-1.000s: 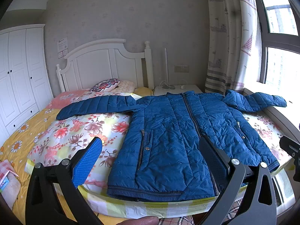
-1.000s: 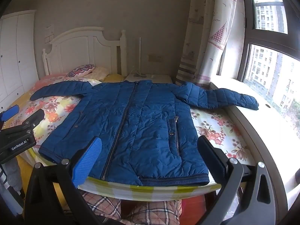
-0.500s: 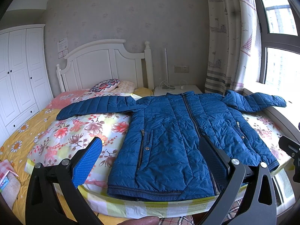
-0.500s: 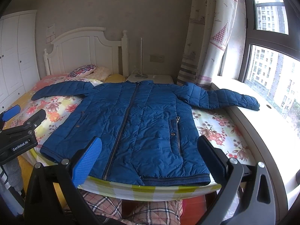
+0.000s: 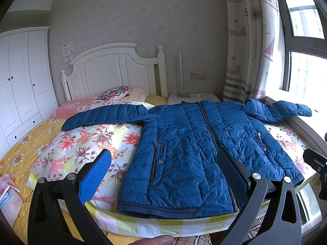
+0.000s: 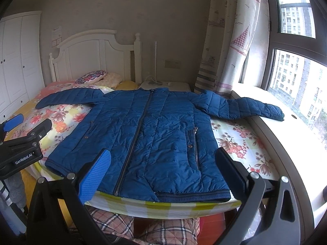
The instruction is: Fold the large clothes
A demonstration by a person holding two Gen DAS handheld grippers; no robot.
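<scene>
A blue quilted jacket (image 5: 196,149) lies flat and zipped on the floral bedspread, front up, hem toward me. It also shows in the right wrist view (image 6: 147,138). Its left sleeve (image 5: 106,116) stretches out over the bed; its right sleeve (image 6: 247,108) reaches onto the window sill. My left gripper (image 5: 163,171) is open and empty, held short of the hem's left part. My right gripper (image 6: 161,169) is open and empty, held short of the hem's right part. The left gripper's body (image 6: 22,143) shows at the left of the right wrist view.
The bed (image 5: 67,149) has a white headboard (image 5: 110,71) and pillows (image 5: 116,92) at the far end. A nightstand (image 5: 194,98) with a lamp stands behind the jacket's collar. A window sill (image 6: 286,134) and curtain (image 6: 224,47) run along the right. A white wardrobe (image 5: 22,75) stands left.
Both views have shifted very slightly. The jacket lies as before and both grippers stay open.
</scene>
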